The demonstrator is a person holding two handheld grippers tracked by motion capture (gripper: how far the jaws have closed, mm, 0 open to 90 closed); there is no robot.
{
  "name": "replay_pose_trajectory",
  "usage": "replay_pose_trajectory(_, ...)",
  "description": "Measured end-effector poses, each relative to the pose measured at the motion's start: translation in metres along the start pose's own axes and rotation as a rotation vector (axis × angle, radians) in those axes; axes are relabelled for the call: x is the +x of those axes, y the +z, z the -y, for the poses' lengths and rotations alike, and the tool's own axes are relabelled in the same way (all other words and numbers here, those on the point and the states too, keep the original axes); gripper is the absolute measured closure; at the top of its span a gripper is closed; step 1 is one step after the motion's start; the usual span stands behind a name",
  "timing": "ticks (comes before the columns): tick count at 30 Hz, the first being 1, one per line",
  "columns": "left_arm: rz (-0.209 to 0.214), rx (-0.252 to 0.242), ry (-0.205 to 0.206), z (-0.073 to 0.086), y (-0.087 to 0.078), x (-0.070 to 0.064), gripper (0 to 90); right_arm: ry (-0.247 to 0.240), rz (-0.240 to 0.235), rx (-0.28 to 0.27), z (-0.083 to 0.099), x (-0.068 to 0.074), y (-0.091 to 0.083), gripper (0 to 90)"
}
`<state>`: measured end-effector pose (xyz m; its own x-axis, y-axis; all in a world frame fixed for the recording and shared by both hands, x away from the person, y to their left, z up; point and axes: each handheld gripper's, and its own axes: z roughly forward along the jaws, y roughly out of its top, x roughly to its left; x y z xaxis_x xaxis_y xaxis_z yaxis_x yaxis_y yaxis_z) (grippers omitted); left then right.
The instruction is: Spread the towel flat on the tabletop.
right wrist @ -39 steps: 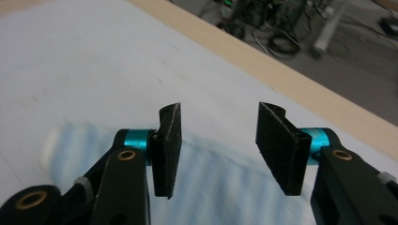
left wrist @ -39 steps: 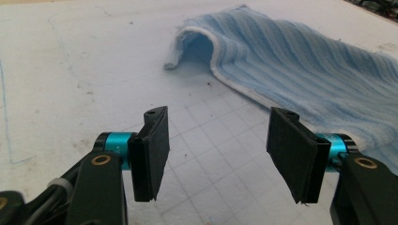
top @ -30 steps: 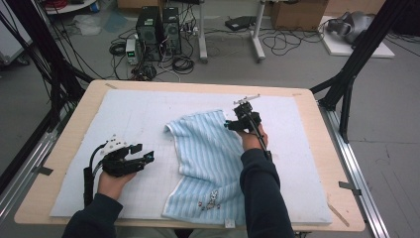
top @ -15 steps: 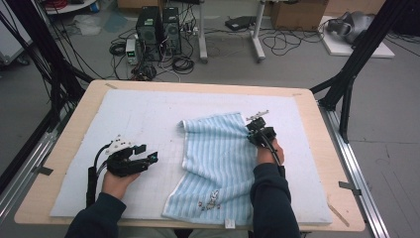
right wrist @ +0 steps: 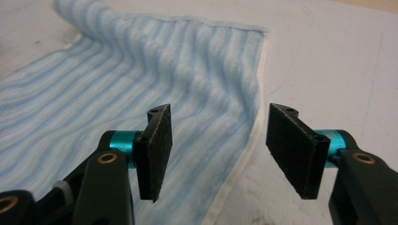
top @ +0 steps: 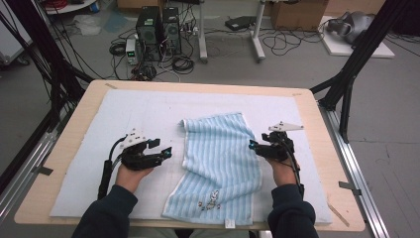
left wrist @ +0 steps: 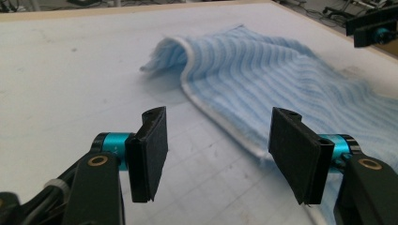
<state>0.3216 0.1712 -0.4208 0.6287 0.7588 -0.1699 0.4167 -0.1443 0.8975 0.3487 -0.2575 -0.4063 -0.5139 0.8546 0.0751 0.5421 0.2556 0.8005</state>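
Observation:
A light blue striped towel (top: 221, 166) lies lengthwise on the white mat, its far left corner (left wrist: 162, 56) curled up and folded over. My left gripper (top: 166, 151) rests just left of the towel's left edge, open, with nothing between its pads (left wrist: 150, 154). My right gripper (top: 252, 145) sits at the towel's right edge, also open and empty. In the right gripper view the towel's white hem (right wrist: 248, 140) runs between the two jaws. In the left gripper view the towel (left wrist: 291, 79) spreads ahead and to the right.
A white mat (top: 124, 114) covers most of the wooden table (top: 64, 144). Small dark marks (top: 210, 201) sit near the towel's near end. Black frame poles (top: 356, 59) stand at the table's corners. Computers and cables (top: 158, 29) lie on the floor beyond.
The right gripper let go of the towel and drew back toward the near right edge. The towel now lies flatter and longer. The left gripper moved right, closer to the towel.

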Motion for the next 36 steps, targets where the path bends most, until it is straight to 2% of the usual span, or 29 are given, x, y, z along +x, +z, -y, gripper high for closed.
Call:
replay_pose_trajectory(4, 0.033, 0.024, 0.007, -0.002, 0.018, -0.01, 37.9, -0.013, 0.009, -0.01, 0.014, 0.003, -0.015, 38.2)
replay_pose_trajectory(6, 0.053, 0.058, 0.018, 0.001, 0.03, -0.018, 37.9, -0.013, 0.017, 0.001, 0.02, 0.004, -0.019, 36.9)
replay_pose_trajectory(12, 0.089, 0.12, 0.035, 0.002, 0.053, -0.038, 37.8, -0.001, -0.004, 0.004, 0.041, 0.012, -0.03, 36.8)
replay_pose_trajectory(15, 0.081, 0.183, 0.069, 0.004, 0.067, -0.047, 38.3, -0.003, 0.004, 0.026, 0.047, 0.015, -0.031, 36.7)
replay_pose_trajectory(17, 0.06, 0.24, 0.103, 0.009, 0.077, -0.052, 39.7, 0.013, 0.001, 0.016, 0.052, 0.015, -0.032, 36.6)
replay_pose_trajectory(20, 0.013, 0.249, 0.172, 0.009, 0.079, -0.059, 42.3, 0.021, -0.003, 0.011, 0.057, 0.017, -0.035, 36.4)
replay_pose_trajectory(21, 0.003, 0.25, 0.192, 0.009, 0.079, -0.061, 46.7, 0.025, -0.004, 0.015, 0.058, 0.019, -0.035, 36.3)
replay_pose_trajectory(22, 0.016, 0.248, 0.21, 0.009, 0.078, -0.062, 51.6, 0.021, -0.005, 0.015, 0.059, 0.019, -0.035, 36.3)
replay_pose_trajectory(24, 0.038, 0.248, 0.245, 0.009, 0.078, -0.063, 71.0, 0.022, -0.002, 0.02, 0.061, 0.019, -0.035, 36.3)
replay_pose_trajectory(25, 0.037, 0.249, 0.255, 0.008, 0.078, -0.064, 77.6, 0.021, -0.004, 0.018, 0.062, 0.019, -0.034, 36.2)
replay_pose_trajectory(26, 0.032, 0.246, 0.249, 0.008, 0.079, -0.064, 80.8, 0.029, -0.004, 0.014, 0.062, 0.02, -0.034, 36.2)
replay_pose_trajectory(28, -0.008, 0.242, 0.231, 0.007, 0.078, -0.058, 82.5, 0.03, -0.006, 0.01, 0.062, 0.021, -0.034, 36.3)
replay_pose_trajectory(30, -0.027, 0.23, 0.194, 0.005, 0.077, -0.05, 82.9, 0.03, -0.008, 0.015, 0.062, 0.023, -0.032, 36.2)
replay_pose_trajectory(36, -0.111, 0.18, 0.148, 0.0, 0.07, -0.032, 83.1, 0.033, -0.026, 0.032, 0.055, 0.03, -0.015, 35.8)
